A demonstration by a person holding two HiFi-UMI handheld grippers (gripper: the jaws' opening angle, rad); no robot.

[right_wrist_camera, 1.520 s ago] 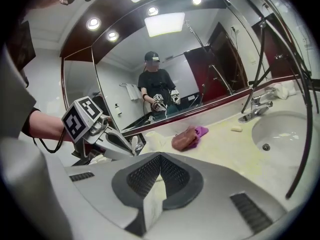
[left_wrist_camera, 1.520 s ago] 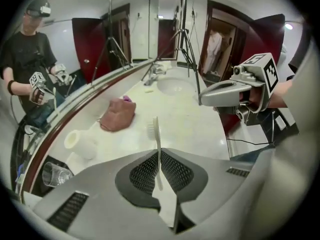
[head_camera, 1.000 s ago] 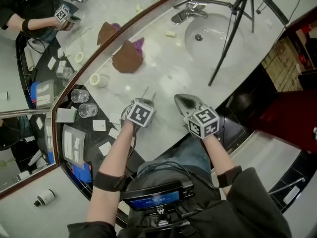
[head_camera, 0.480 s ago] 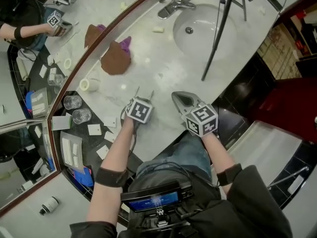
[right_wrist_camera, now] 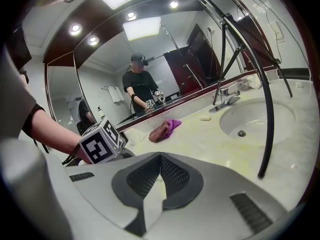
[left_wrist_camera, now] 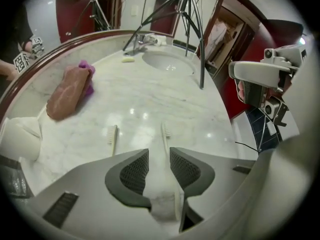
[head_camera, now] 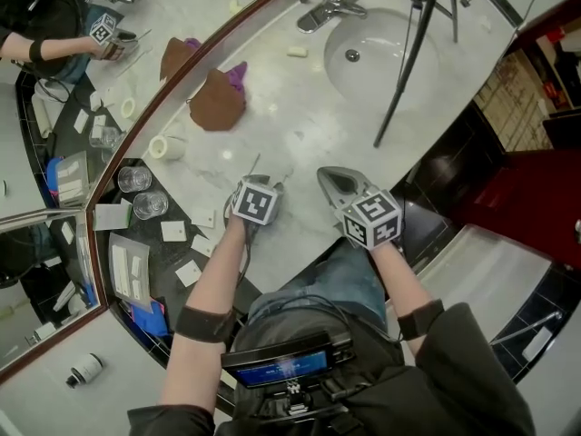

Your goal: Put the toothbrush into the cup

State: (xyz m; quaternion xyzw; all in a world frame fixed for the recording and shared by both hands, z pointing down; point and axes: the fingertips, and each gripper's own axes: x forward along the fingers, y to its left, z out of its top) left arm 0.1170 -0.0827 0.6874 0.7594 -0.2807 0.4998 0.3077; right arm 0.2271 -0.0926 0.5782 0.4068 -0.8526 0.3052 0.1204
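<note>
Two white toothbrushes lie on the marble counter (head_camera: pixel 300 125). One toothbrush (left_wrist_camera: pixel 164 136) runs between the jaws of my left gripper (left_wrist_camera: pixel 159 156), close along the right pad; the other toothbrush (left_wrist_camera: pixel 112 138) lies just to its left. The left jaws have just been opening and now stand apart, not pressing the handle. In the head view the left gripper (head_camera: pixel 263 187) points steeply down at the counter. A white cup (head_camera: pixel 166 146) lies on its side at the far left (left_wrist_camera: pixel 17 141). My right gripper (head_camera: pixel 332 179) hovers shut and empty to the right (right_wrist_camera: pixel 160 156).
A brown and purple cloth (head_camera: pixel 218 98) lies beyond the cup. The sink (head_camera: pixel 399 71) with its faucet (head_camera: pixel 331 12) sits at the back right, and a black tripod leg (head_camera: pixel 408 62) stands on the counter. Two glasses (head_camera: pixel 136 178) stand at the left, by the mirror.
The left gripper has sunk a little toward the counter, and the two toothbrush ends showing past it now stand further apart. The right gripper has kept still.
</note>
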